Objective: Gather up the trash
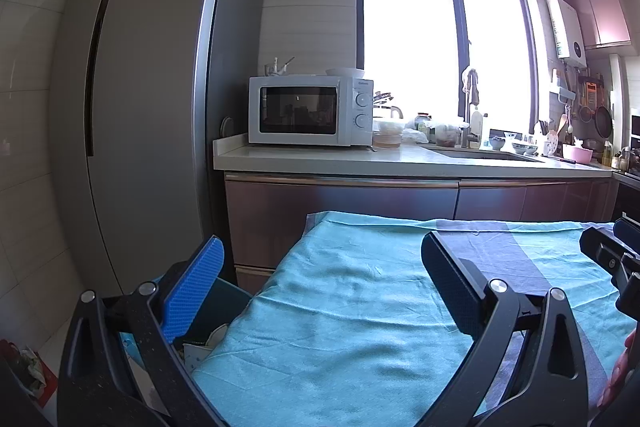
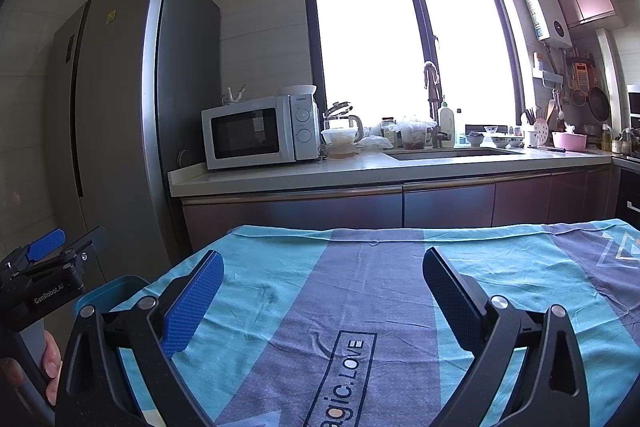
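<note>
**Both tongs empty above a cloth-covered counter — trash already lay in the bin at its left edge.**

The left tongs point(image 1: 320, 283) and the right tongs point(image 2: 323, 293) were both spread wide, with nothing between the blue pads point(image 1: 194, 287). The teal-and-grey cloth point(image 2: 360, 291) showed no loose scrap in either view. A teal bin point(image 1: 224, 301) stood low beside the counter's left edge, partly hidden behind the left tongs; crumpled paper trash point(image 1: 200, 349) was visible inside it. The collecting appeared near its end, or a fresh item lay out of view. A good next step would call for sweeping the cameras across the cloth and the floor point(image 1: 60, 327) — where a red-and-white object point(image 1: 34, 371) of uncertain kind sat — before committing either tongs, keeping them apart until squarely over a piece.
</note>
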A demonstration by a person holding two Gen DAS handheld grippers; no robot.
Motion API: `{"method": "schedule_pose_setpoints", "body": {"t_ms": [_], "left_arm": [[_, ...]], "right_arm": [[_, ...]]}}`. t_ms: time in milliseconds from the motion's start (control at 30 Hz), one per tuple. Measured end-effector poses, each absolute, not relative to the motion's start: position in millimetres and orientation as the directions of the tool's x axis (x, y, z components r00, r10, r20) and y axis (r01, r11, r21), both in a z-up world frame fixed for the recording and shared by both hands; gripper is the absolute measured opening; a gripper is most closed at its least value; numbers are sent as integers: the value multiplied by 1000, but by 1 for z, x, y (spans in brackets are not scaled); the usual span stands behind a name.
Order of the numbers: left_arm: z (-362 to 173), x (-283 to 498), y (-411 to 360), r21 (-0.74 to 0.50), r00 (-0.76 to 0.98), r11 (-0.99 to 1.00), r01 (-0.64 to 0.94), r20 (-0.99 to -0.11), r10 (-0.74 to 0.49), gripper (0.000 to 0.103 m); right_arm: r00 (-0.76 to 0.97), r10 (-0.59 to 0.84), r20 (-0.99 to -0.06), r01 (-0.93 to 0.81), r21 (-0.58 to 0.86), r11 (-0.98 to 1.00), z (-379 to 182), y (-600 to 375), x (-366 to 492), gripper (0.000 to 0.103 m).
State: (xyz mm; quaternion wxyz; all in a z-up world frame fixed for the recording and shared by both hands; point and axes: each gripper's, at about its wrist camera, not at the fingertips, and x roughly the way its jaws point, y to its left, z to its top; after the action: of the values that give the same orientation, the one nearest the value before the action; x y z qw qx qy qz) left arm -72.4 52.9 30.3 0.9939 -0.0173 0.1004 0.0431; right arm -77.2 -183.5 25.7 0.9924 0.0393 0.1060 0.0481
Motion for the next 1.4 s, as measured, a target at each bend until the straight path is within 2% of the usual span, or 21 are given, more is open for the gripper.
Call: {"method": "schedule_pose_setpoints", "body": {"t_ms": [1400], "left_arm": [[26,-65,50,-16,977,997,-77,-201,72,97]], "right_arm": [[973,97,-207,-79,96,992,24,-185,-77,96]]}}
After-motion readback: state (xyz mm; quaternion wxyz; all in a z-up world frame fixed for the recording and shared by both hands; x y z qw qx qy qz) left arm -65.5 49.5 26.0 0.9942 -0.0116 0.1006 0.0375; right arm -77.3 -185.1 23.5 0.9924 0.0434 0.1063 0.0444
